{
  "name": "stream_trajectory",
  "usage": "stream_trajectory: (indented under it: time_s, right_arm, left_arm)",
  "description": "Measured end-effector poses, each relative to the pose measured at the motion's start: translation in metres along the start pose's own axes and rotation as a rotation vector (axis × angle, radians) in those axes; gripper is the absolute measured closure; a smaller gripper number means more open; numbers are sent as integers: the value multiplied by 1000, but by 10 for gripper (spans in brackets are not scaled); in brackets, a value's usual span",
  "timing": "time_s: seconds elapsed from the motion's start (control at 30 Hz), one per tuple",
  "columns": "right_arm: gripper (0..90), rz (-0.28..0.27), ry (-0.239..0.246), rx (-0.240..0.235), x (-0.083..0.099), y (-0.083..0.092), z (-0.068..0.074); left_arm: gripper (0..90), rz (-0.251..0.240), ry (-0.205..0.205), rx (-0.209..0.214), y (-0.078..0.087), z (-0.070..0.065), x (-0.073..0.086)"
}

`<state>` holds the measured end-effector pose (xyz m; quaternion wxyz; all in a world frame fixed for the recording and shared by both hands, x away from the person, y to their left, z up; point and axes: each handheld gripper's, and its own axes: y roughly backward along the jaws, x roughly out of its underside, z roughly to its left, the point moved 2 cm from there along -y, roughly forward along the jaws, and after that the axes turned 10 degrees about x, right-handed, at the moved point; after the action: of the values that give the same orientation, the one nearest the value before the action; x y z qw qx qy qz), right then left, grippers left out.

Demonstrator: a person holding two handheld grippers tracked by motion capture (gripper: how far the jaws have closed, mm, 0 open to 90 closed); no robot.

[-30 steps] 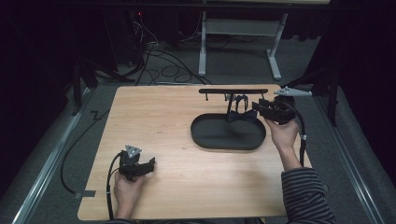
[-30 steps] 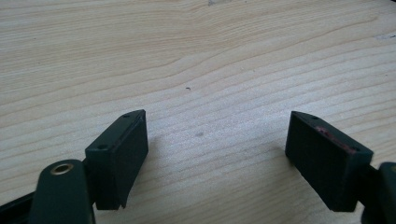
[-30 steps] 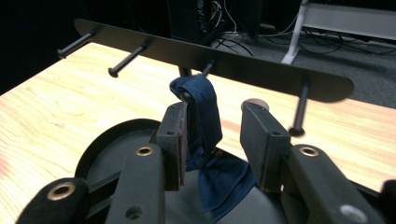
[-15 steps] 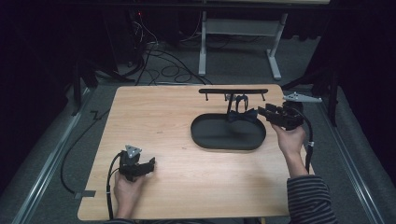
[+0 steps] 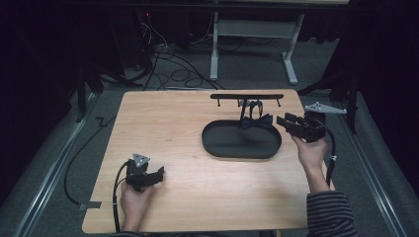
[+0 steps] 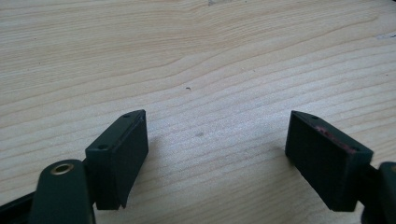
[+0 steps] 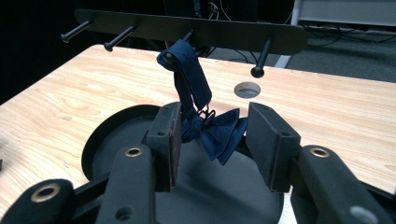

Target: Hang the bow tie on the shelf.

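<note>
A navy bow tie (image 5: 257, 121) hangs by its strap from a peg of the black rack (image 5: 247, 96), dangling over the far edge of the black oval tray (image 5: 242, 143). My right gripper (image 5: 286, 122) hovers just right of the tie, open; its jaws have just been opening and nothing is between the pads. In the right gripper view the bow tie (image 7: 219, 133) hangs a little beyond the right gripper (image 7: 215, 122), under the rack (image 7: 187, 30). My left gripper (image 5: 159, 174) rests open at the front left, with bare wood between the jaws of the left gripper (image 6: 217, 154).
The wooden table (image 5: 173, 123) has a round hole (image 7: 246, 88) behind the rack. Cables and a white desk frame (image 5: 252, 39) lie on the floor beyond the far edge. The table's right edge is close to my right hand.
My right gripper has drawn back to the right, away from the bow tie, which stays hanging on the peg. The left gripper has not moved.
</note>
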<state>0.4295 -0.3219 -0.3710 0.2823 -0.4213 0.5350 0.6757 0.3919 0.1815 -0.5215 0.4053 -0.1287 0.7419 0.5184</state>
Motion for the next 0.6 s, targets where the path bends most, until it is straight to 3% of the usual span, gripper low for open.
stream_trajectory:
  time_s: [0.6]
  right_arm:
    - [565, -29, -21, -5, 11, 19, -3]
  left_arm:
    - [216, 0, 0, 0, 0, 0, 0]
